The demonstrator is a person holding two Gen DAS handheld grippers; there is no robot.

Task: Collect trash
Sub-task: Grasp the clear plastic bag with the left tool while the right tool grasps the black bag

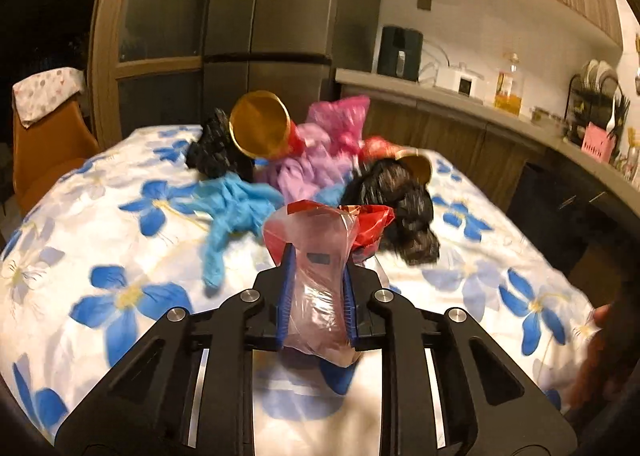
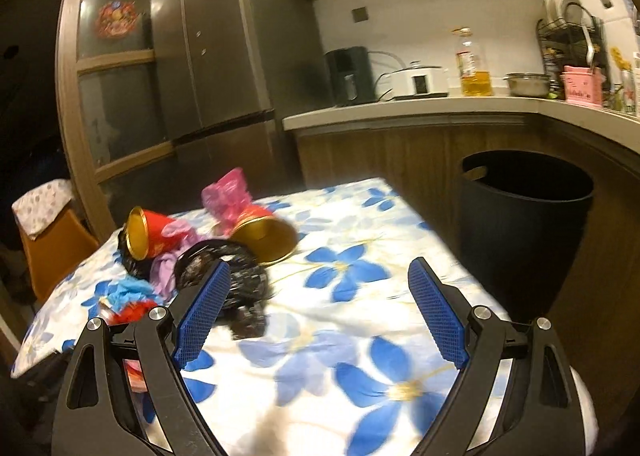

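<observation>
The left gripper [image 1: 316, 280] is angling down over the table [image 1: 120, 240], its jaws pinching a clear and red wrapper [image 1: 320, 256]. The right gripper [image 2: 320, 312] is tilting down too, jaws gaping, empty, beside the black bag [image 2: 236, 276]; bin [image 2: 524, 223] standing beyond.

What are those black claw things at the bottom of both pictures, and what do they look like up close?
They are handheld grippers. The left gripper and right gripper look alike: two angular black arms with triangular cut-outs, round silver pivot bolts, and blue fingers covered in a fine grid texture. No cables, markings or sleeves show.
</observation>
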